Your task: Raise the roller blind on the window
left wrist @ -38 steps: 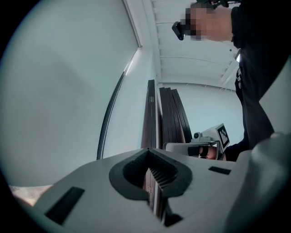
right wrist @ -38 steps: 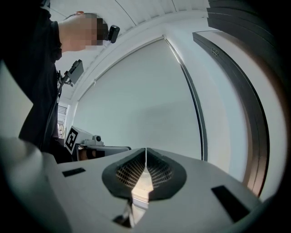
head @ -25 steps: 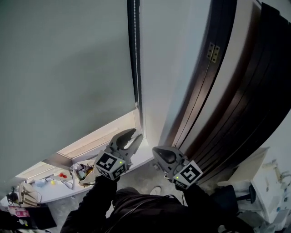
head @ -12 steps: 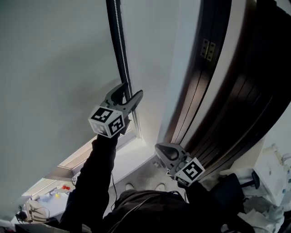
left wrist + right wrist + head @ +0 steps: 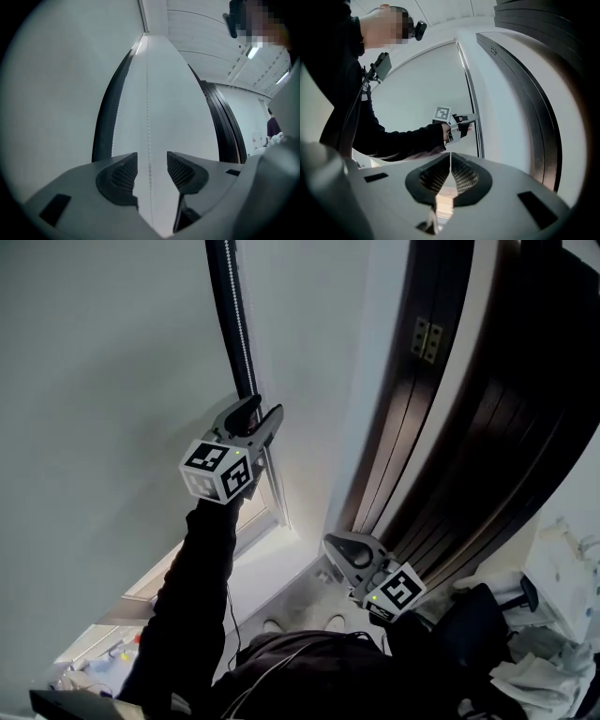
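**Desk:** What fills the frame?

**Operator:** The roller blind (image 5: 103,381) hangs lowered over the window at left. A dark door frame (image 5: 487,427) takes the right, with pale wall between them.

**Desk:** Anything in the way?

**Operator:** My sleeve (image 5: 202,587) crosses the blind's lower part. The bead chain (image 5: 246,334) runs down its right edge. My left gripper (image 5: 266,409), held high, has just been closing, and the chain passes untouched between its parted pads. My right gripper (image 5: 330,545) sits low by the door frame, pads pressed together.

- White wall (image 5: 319,381): plain, unmarked.
- Dark wooden door panels (image 5: 487,427) at right; brass hinge (image 5: 424,338) fitted.
- Window sill (image 5: 281,563): brightly lit.
- Ceiling strip lights (image 5: 253,51): on.
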